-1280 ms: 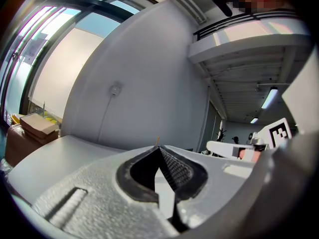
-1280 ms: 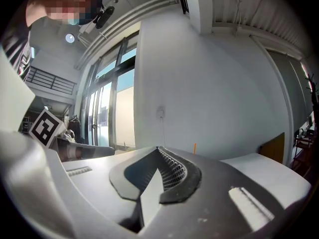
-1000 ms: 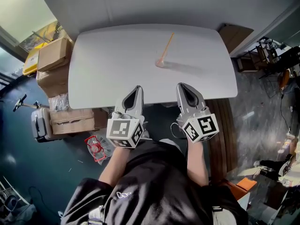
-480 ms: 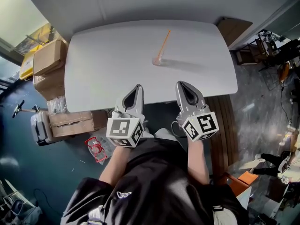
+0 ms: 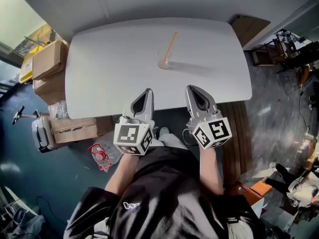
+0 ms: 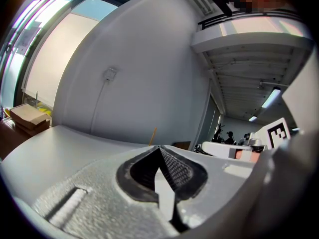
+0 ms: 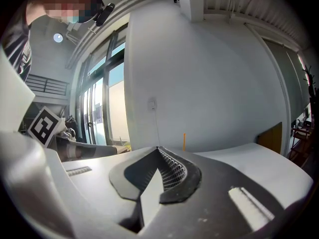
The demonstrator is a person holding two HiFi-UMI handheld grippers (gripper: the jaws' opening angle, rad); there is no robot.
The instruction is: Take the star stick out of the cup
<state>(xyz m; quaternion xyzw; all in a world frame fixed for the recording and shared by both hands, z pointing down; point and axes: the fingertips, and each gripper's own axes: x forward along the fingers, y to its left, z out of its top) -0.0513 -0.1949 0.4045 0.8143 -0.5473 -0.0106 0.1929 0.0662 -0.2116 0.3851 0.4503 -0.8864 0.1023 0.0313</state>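
A small clear cup [image 5: 163, 62] stands toward the far middle of the smooth white counter [image 5: 109, 68], whose corners are rounded. The star stick [image 5: 170, 43], thin and orange, sits in the cup and leans to the far right, its top well past the rim; the star itself is too small to make out. Bare counter lies between the cup and both grippers, which are held side by side at the near edge, well apart from the cup. The left gripper [image 5: 148, 91] has its jaws closed on nothing, the dark ribbed pads [image 6: 174, 166] meeting tip to tip. The right gripper [image 5: 190, 88] likewise has its jaws pressed together and empty. Each carries a white cube [image 5: 132, 138] printed with black square markers. Left of the counter, brown cardboard boxes [image 5: 47, 59] are stacked on the dark floor [image 5: 30, 183], with a red object [image 5: 99, 156] near them. A brown wooden board [image 5: 249, 29] stands by the far right corner. A plain grey wall [image 5: 149, 1] runs behind the counter
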